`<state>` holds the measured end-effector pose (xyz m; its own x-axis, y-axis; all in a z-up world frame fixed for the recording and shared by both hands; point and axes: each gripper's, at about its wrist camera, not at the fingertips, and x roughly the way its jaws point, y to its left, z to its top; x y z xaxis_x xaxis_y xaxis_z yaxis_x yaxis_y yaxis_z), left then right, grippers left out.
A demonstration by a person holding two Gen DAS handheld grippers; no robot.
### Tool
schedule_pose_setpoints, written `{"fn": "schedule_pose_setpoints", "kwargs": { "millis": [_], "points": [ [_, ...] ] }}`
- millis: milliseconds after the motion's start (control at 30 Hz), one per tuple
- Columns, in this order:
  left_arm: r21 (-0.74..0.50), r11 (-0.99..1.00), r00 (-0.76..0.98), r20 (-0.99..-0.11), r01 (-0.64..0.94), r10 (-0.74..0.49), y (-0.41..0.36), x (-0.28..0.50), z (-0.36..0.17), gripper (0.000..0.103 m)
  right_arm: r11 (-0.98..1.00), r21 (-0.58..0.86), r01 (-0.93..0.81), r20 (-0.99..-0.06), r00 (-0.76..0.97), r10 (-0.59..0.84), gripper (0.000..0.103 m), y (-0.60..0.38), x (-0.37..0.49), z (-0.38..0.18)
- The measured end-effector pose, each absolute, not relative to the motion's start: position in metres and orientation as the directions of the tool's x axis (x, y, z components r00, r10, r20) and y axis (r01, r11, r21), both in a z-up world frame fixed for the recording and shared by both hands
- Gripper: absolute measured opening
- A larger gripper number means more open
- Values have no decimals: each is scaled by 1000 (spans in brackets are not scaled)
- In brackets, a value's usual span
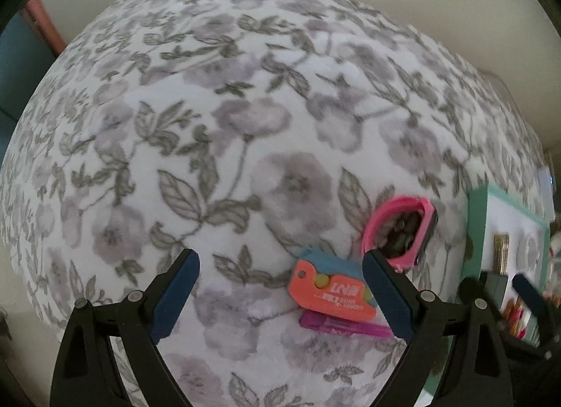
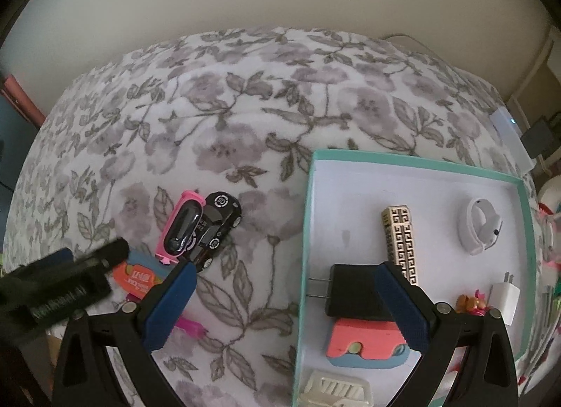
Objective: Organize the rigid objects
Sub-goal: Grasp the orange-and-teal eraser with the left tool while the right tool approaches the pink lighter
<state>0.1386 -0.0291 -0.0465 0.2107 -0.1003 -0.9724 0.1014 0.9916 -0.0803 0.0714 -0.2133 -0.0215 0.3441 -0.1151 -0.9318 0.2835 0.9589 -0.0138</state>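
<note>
On a floral blanket lie an orange-and-blue folding cutter (image 1: 329,289), a magenta pen (image 1: 345,328) under it, a pink fitness band (image 1: 398,231) and a black toy car (image 2: 217,228). My left gripper (image 1: 280,298) is open and empty, low over the blanket, with its right finger beside the cutter. My right gripper (image 2: 285,305) is open and empty over the left wall of a teal tray (image 2: 417,161). The tray holds a black charger (image 2: 354,293), a second orange cutter (image 2: 364,340), a gold patterned block (image 2: 401,238), a white band (image 2: 480,226) and a white plug (image 2: 506,300).
A white ribbed item (image 2: 336,389) lies at the tray's near end and a small orange trinket (image 2: 471,302) by the plug. The left gripper (image 2: 59,284) shows blurred in the right wrist view. A white device (image 2: 512,133) sits past the bed's right edge. A cream wall stands behind.
</note>
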Motion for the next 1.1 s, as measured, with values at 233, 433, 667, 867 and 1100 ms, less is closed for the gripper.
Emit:
{"fn": "schedule_pose_setpoints", "kwargs": {
  "millis": [233,433,667,867,1100],
  "points": [
    [-113,975,192,-970,190,-149,-42,131,-48,94,949,8,317,-922,369,-115,103,-223,67,-11],
    [-102,952,157,-976,288,-152,-62,124,-59,94,948,13,319,-923,367,-111,103,-225,66,-11],
    [-83,947,140,-981,310,-132,-76,121,-74,94,948,10,318,-927,358,-111,103,-225,66,-14],
    [-62,947,140,-984,316,-112,-86,127,-85,94,947,9,322,-929,353,-112,103,-227,66,-15],
    [-48,934,156,-982,354,-109,-98,124,-85,75,945,8,328,-929,351,-114,103,-228,63,-14]
  ]
}}
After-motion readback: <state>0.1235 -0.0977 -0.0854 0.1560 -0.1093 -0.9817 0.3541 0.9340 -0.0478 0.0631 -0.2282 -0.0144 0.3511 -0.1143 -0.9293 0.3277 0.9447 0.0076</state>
